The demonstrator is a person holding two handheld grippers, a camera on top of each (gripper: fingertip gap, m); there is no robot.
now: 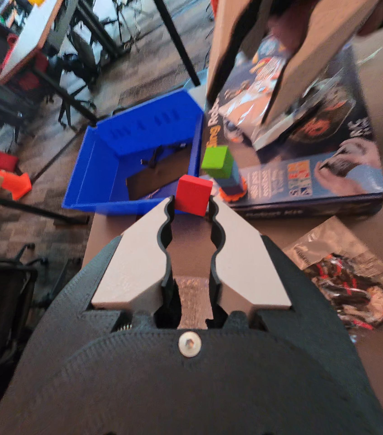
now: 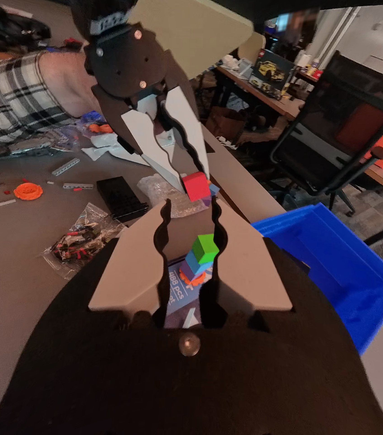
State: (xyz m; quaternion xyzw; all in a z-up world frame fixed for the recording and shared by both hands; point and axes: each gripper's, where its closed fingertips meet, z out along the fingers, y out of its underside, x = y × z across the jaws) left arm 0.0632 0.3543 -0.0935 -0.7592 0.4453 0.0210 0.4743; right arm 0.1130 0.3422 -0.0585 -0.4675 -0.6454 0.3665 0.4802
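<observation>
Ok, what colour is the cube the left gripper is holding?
Red. The cube sits between the left gripper fingertips, clearest in the left wrist view.

A blue bin (image 1: pixel 105 164) sits beside a printed box (image 1: pixel 303 179) (parts bags (image 1: pixel 348 282) nearby).

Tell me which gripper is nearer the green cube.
Right. The right gripper hangs open right above the green cube topping the stack; the left gripper, shut on a red cube, sits just beside it.
</observation>
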